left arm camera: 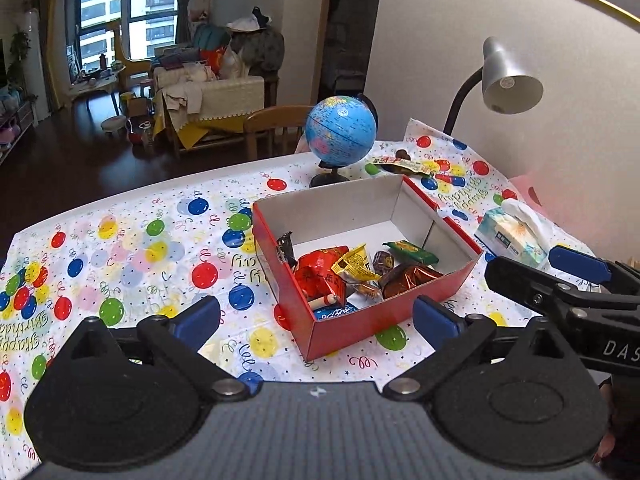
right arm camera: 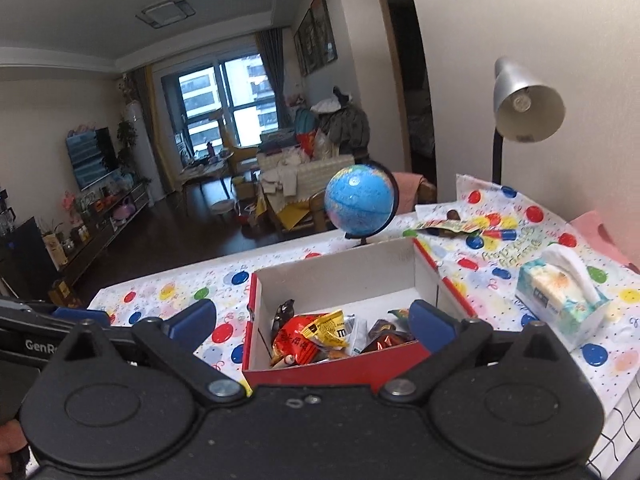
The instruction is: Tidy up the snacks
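On the table, centre of both views: red box (left arm camera: pixel 372 320) stood on the balloon-print cloth (left arm camera: pixel 120 248).
Snacks: wrapped snacks (left arm camera: pixel 352 272) lay heaped in the lower part of the box.
Left gripper (left arm camera: pixel 316 314): jaws were wide apart, nothing between them, low in the frame.
Right gripper (right arm camera: pixel 314 318): jaws were wide apart too, empty, before the box.
Behind box: globe (left arm camera: pixel 342 130).
Right side: tissue pack (left arm camera: pixel 514 234), lamp (left arm camera: pixel 508 78).

Snacks (left arm camera: pixel 352 276) lie in the box (left arm camera: pixel 404 328) on the tabletop (left arm camera: pixel 120 248); globe (left arm camera: pixel 341 131) behind it, tissue pack (left arm camera: pixel 514 234) right.
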Demonstrator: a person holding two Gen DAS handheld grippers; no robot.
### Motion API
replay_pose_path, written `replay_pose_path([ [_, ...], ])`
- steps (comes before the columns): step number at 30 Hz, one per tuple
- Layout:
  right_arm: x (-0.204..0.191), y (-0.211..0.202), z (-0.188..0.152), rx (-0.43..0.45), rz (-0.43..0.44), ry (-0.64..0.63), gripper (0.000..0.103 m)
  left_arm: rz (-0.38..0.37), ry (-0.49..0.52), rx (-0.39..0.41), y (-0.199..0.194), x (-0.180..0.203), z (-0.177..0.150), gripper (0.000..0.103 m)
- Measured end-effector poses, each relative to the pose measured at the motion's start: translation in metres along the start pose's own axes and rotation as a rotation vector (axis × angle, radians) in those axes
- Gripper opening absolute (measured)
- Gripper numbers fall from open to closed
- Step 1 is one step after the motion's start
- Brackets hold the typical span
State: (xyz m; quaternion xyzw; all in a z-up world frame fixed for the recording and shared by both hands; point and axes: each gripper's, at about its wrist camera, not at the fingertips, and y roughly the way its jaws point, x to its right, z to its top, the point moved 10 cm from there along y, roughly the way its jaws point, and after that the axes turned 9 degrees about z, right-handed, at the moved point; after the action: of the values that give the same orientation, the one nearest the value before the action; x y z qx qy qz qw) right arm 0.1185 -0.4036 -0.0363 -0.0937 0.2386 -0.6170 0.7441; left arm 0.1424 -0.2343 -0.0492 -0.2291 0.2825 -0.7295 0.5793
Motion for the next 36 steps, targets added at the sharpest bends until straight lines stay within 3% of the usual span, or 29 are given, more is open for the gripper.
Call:
replay_pose_path([
  [15,-0.007,-0.008,-0.001,-0.005,-0.040,0.027,0.103,0.010,-0.047,0.006,-0.008,-0.016,-0.003,0.103],
  [22,-0.005,-0.005,-0.003,-0.019,-0.042,0.041,0.103,0.013,-0.060,-0.032,-0.003,-0.020,-0.007,0.103],
  [36,0.000,-0.002,-0.006,-0.028,-0.052,0.054,0.103,0.003,-0.040,-0.021,-0.003,-0.015,-0.006,0.103],
])
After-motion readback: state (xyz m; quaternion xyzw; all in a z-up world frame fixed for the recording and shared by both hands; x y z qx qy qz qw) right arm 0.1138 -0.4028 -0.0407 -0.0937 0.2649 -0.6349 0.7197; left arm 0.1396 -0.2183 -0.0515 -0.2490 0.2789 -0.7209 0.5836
